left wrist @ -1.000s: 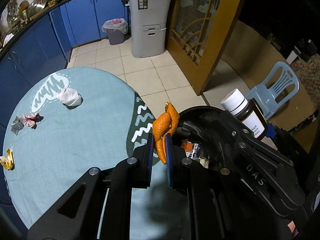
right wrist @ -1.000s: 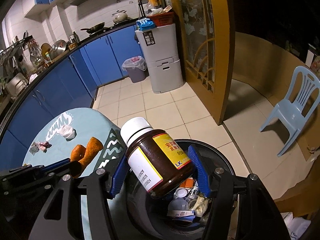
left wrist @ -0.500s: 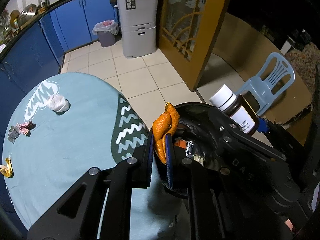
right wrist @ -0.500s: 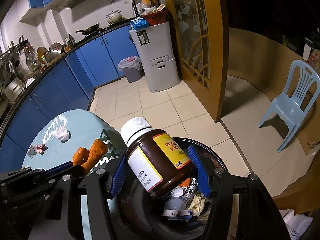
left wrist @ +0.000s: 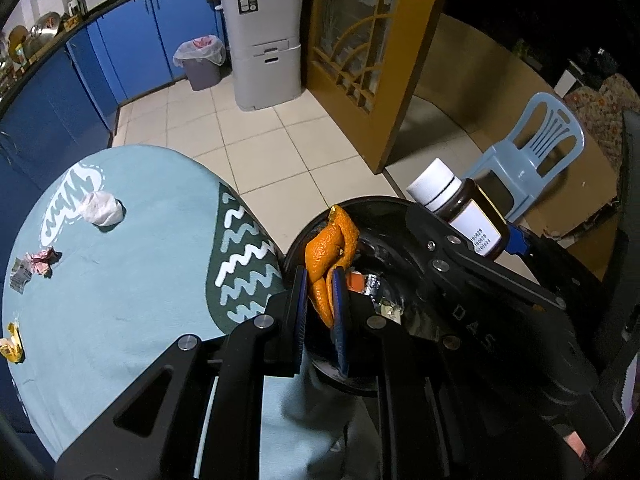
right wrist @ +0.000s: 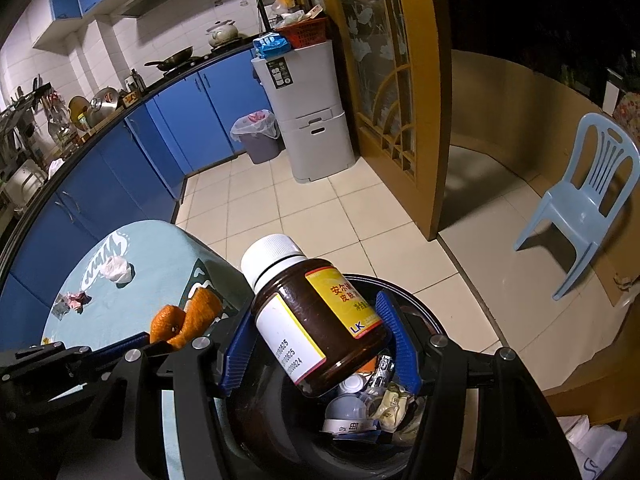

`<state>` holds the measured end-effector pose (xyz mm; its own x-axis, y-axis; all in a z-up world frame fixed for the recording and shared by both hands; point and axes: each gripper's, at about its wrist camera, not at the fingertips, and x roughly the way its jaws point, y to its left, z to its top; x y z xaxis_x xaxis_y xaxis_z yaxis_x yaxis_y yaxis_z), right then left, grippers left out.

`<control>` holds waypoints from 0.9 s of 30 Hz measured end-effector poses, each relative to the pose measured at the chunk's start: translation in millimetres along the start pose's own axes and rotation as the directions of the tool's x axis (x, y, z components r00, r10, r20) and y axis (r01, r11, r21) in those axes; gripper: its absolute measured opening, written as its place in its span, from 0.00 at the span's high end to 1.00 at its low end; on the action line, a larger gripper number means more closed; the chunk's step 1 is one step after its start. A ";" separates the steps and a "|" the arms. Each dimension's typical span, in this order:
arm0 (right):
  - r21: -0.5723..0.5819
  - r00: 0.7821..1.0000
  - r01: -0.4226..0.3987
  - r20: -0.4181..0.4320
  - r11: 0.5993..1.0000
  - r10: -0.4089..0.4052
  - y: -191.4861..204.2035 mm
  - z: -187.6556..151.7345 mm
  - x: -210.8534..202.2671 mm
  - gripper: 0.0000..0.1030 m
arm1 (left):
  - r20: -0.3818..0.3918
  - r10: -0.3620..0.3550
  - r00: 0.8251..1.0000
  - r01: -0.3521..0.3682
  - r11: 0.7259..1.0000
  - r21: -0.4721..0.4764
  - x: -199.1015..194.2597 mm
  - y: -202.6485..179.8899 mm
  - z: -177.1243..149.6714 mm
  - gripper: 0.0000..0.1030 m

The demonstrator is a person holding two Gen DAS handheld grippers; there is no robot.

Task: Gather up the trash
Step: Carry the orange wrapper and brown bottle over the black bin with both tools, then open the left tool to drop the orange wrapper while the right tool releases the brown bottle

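Note:
My left gripper (left wrist: 320, 280) is shut on an orange peel (left wrist: 326, 252) and holds it over the near rim of a black trash bin (left wrist: 384, 210) beside the table. My right gripper (right wrist: 316, 344) is shut on a brown medicine bottle (right wrist: 316, 320) with a white cap and holds it tilted above the bin (right wrist: 420, 308); the bottle also shows in the left wrist view (left wrist: 464, 212). The bin holds wrappers and a cap (right wrist: 360, 404). On the light blue round table (left wrist: 120, 272) lie a white tissue wad (left wrist: 100, 208), a pink crumpled wrapper (left wrist: 40, 260) and a yellow wrapper (left wrist: 12, 344).
A light blue plastic chair (right wrist: 580, 196) stands on the tiled floor to the right. A grey drawer unit (right wrist: 308, 120) and a lined waste bin (right wrist: 258, 136) stand by the blue cabinets (right wrist: 120, 168) at the back. A wooden glass door (right wrist: 388, 80) is behind the bin.
Both grippers have moved a little to the right over the black bin, with the peel and bottle still held. The table has slid left in both views.

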<state>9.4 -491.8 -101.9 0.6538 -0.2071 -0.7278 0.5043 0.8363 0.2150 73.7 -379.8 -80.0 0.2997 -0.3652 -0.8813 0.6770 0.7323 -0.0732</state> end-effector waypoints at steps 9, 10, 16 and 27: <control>0.004 1.000 0.005 0.000 1.000 -0.005 -2.6 0.7 1.1 0.45 | -0.033 -0.019 0.999 0.018 1.000 -0.017 5.0 4.8 -0.2 0.77; 0.007 1.000 0.008 0.001 1.000 -0.008 -4.0 0.7 1.2 0.45 | -0.031 -0.012 0.999 0.011 1.000 -0.021 4.8 5.7 -0.2 0.72; 0.044 1.000 0.029 0.002 0.999 -0.029 -20.2 0.3 1.2 0.44 | 0.027 0.021 0.999 -0.018 0.995 -0.099 -3.2 22.1 -1.2 0.10; 0.030 0.999 0.040 -0.014 0.999 -0.039 -15.5 -3.2 4.3 0.44 | 0.085 0.150 0.985 -0.137 0.980 -0.143 -14.9 34.9 0.0 0.08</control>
<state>2.5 -504.0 -110.5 0.6254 -0.2326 -0.7448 0.5468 0.8116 0.2056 92.8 -348.8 -69.4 0.4540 -0.2991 -0.8393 0.5262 0.8502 -0.0184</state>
